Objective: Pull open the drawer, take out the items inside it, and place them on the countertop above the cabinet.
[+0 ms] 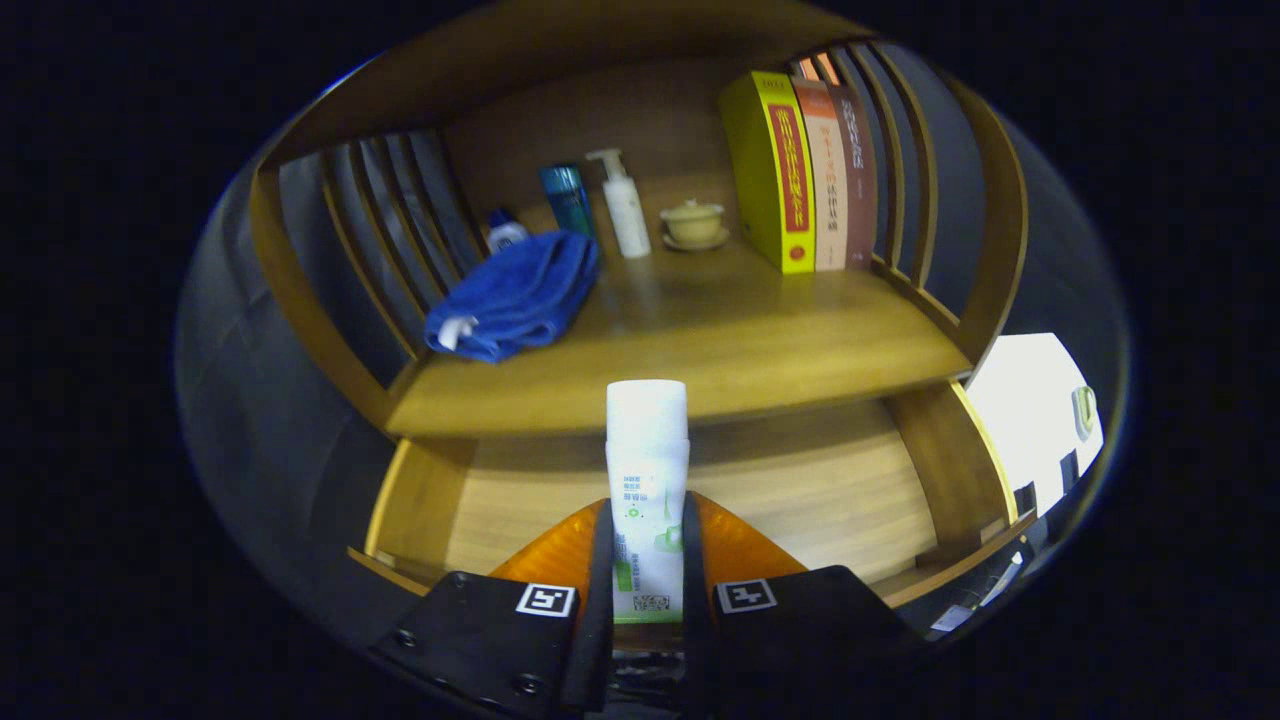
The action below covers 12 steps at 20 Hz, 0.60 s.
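Gripping a white plastic tube with green print (647,470), the hand-held gripper (647,560) has both fingers pressed on the tube's lower half, one at each side. Tube upright, capped end up, its top level with the front edge of the wooden countertop (720,340). Open wooden drawer (800,490) lies below and behind the tube; bare floor of light boards visible, side walls to either flank.

On the countertop, well beyond the fingers:
- folded blue towel (515,295), at the left, with a small white tag at its near corner;
- small white-capped bottle (505,232) just behind the towel, mostly hidden by it;
- teal bottle (568,198) beside a white pump bottle (622,205), both upright near the back panel;
- pale lidded cup on a saucer (693,225), right of the pump bottle;
- yellow book (772,165) and two brownish books (842,175), standing upright against the right slatted side.

Middle of the countertop bare, straight ahead of the tube. Slatted wooden sides curve in the fisheye. Print on tube and book spines too small to make out. Tube's bottom end is cut off between the fingers. Bright white patch with a small object (1085,408) far right, unclear.
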Motion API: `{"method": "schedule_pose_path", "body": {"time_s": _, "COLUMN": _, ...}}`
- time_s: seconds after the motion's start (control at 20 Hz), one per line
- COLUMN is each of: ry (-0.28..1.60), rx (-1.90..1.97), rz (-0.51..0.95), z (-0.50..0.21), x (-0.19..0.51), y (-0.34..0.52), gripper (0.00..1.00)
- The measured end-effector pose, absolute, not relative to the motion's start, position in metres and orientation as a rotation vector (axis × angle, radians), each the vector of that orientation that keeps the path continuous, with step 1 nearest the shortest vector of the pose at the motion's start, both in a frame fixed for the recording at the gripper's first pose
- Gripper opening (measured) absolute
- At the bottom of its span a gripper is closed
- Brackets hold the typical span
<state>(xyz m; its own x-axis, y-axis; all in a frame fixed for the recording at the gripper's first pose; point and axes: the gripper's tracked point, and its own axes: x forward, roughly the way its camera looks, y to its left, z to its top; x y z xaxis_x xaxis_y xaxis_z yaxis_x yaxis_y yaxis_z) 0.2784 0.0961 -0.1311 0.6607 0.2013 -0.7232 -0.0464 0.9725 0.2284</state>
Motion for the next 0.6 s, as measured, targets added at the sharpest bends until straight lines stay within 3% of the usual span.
{"method": "schedule_pose_path", "body": {"time_s": 0.25, "ry": 0.714, "rx": 0.267, "rz": 0.140, "z": -0.089, "x": 0.337, "y": 0.107, "gripper": 0.38}}
{"method": "schedule_pose_path", "body": {"time_s": 0.6, "ry": 0.695, "rx": 0.088, "rz": 0.118, "z": -0.109, "x": 0.411, "y": 0.101, "gripper": 0.38}}
